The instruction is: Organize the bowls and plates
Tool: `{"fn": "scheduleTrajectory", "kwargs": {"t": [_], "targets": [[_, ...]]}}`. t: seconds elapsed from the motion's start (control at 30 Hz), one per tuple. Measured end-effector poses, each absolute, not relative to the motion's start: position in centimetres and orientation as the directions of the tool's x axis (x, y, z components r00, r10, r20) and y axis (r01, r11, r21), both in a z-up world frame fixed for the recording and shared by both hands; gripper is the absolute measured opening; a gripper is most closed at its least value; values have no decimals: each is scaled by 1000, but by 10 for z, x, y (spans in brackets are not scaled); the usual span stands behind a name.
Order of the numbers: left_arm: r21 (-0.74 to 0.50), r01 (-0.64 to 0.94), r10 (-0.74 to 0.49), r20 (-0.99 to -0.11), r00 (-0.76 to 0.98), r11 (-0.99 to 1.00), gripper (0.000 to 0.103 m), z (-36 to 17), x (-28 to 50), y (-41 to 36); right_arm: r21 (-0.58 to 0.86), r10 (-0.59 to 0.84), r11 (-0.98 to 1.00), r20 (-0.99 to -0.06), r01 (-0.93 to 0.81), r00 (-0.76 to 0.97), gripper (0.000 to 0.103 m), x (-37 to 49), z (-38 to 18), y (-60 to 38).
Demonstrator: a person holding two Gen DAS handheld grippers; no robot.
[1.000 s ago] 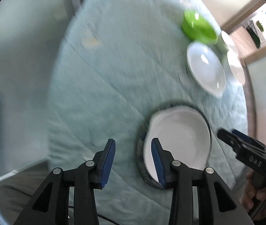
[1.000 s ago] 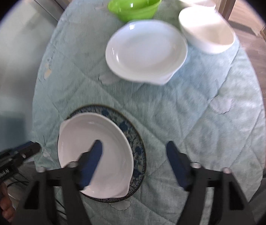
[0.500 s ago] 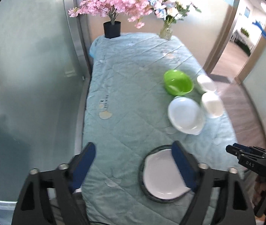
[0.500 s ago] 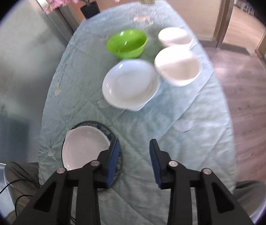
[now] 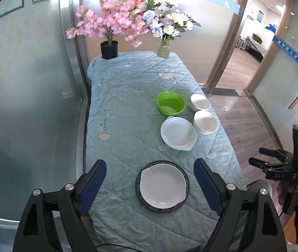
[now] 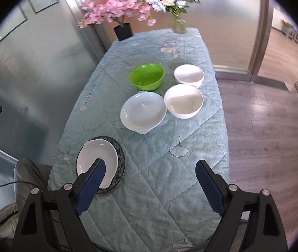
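Long table (image 5: 128,109) covered by quilted pale-blue cloth. Pink blossom tree in black pot (image 5: 109,50) and glass flower vase (image 5: 163,49) placed at far end. Frosted glass wall (image 5: 23,84) seen left; wood floor (image 6: 264,115) and open doorway (image 5: 251,48) seen right, brightly lit.

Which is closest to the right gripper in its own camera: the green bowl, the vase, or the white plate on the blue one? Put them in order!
1. White plate, near left, stacked on the blue plate.
2. Green bowl, mid-table.
3. Vase, far end.
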State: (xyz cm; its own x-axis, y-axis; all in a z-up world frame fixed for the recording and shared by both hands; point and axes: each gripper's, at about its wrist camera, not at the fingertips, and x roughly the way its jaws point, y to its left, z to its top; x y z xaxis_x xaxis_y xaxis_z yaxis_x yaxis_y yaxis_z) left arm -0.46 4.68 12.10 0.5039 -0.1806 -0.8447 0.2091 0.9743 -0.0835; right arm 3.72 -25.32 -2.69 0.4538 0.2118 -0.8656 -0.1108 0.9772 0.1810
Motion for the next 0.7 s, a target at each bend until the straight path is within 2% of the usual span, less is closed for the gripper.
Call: {"fn": "scheduleTrajectory", "kwargs": {"t": [0.1,0.13,0.17,0.2,0.23,0.3,0.33,0.37,0.4,0.43,0.47,0.5,0.7], "targets": [[-74,226,-188,-818,543,971,87,122,-24,35,157,185,983,-855,-99,484,88,26,-19,-253],[-88,222,-198,-814,546,971,78,120,-29,31,167,184,983,-853,-78,489,84,22,-18,-254],[-108,218,-212,-815,540,970,68,115,-32,28,179,186,982,-851,-62,490,65,19,-18,-254],[-143,222,-242,-817,523,964,39,109,-35,24,180,181,982,-854,-50,488,50,15,-19,-253],[-176,230,-271,-824,497,957,20,102,-36,21,160,157,986,-863,-35,481,30,13,-21,-251],[-175,232,-268,-838,476,957,20,94,-36,14,151,143,988,-869,-22,474,30,10,-24,-247],[-160,231,-256,-836,485,960,27,92,-35,11,176,168,984,-867,-27,470,30,8,-24,-246],[-158,233,-256,-834,488,960,37,91,-33,10,207,201,978,-861,-38,467,45,8,-24,-245],[-158,230,-254,-836,486,960,75,90,-29,8,221,216,974,-857,-46,468,61,8,-22,-245],[-164,219,-253,-836,487,962,101,90,-24,7,223,219,974,-852,-50,475,95,8,-20,-245],[-184,215,-270,-823,500,959,103,92,-22,7,219,215,975,-845,-51,490,103,9,-17,-246],[-209,223,-297,-809,508,952,102,93,-17,7,214,213,975,-839,-55,501,103,11,-15,-247],[-239,279,-339,-849,405,930,102,80,44,-7,228,250,968,-875,-102,416,103,59,-18,-265]]}}
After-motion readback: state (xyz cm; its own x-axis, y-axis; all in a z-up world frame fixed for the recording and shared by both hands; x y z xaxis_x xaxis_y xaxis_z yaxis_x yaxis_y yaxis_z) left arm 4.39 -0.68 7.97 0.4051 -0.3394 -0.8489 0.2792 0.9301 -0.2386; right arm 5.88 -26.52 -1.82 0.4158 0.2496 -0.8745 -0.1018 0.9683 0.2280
